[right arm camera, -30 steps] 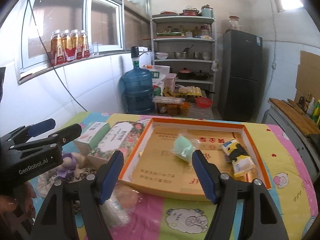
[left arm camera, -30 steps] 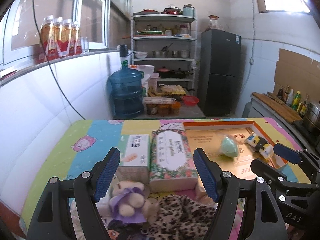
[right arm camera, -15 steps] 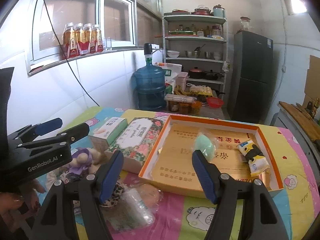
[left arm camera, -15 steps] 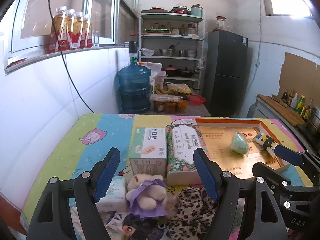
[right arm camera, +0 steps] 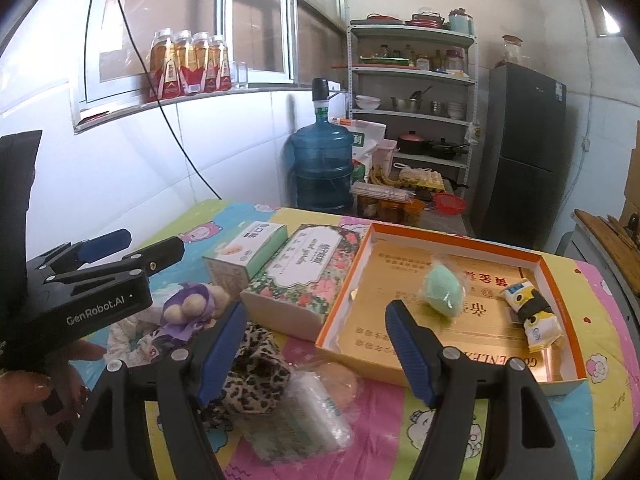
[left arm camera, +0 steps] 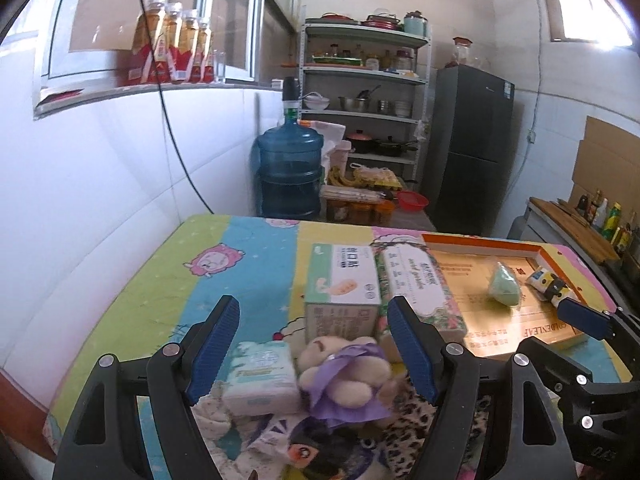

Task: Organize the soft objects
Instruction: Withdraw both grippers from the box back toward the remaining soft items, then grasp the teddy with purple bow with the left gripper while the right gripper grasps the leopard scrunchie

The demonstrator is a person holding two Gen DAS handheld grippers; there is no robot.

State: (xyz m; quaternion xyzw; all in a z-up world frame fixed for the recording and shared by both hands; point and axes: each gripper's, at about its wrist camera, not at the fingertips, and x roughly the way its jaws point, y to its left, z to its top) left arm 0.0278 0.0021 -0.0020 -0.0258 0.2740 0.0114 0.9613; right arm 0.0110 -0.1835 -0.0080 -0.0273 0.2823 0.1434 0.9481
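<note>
A plush bear in a purple dress (left arm camera: 344, 376) lies on the table between my left gripper's open blue fingers; it also shows in the right wrist view (right arm camera: 192, 308). Beside it lie a small tissue pack (left arm camera: 260, 376) and a leopard-print cloth (right arm camera: 252, 376). My left gripper (left arm camera: 314, 352) is open and empty above them. An orange-rimmed box (right arm camera: 452, 240) holds a green pouch (right arm camera: 442, 294) and a yellow-and-white snack pack (right arm camera: 530, 316). My right gripper (right arm camera: 316, 352) is open and empty over the box's near left corner, above a clear plastic packet (right arm camera: 308, 412).
A green-and-white tissue box (left arm camera: 342, 280) and a floral tissue box (left arm camera: 416, 284) stand side by side left of the orange box. The table has a colourful cartoon cloth (left arm camera: 224, 264). A blue water jug (left arm camera: 290, 172), shelves and a dark fridge stand behind.
Both grippers have drawn back and shifted left. The plush bear and the tissue pack now sit between the left fingers. Both grippers stay open.
</note>
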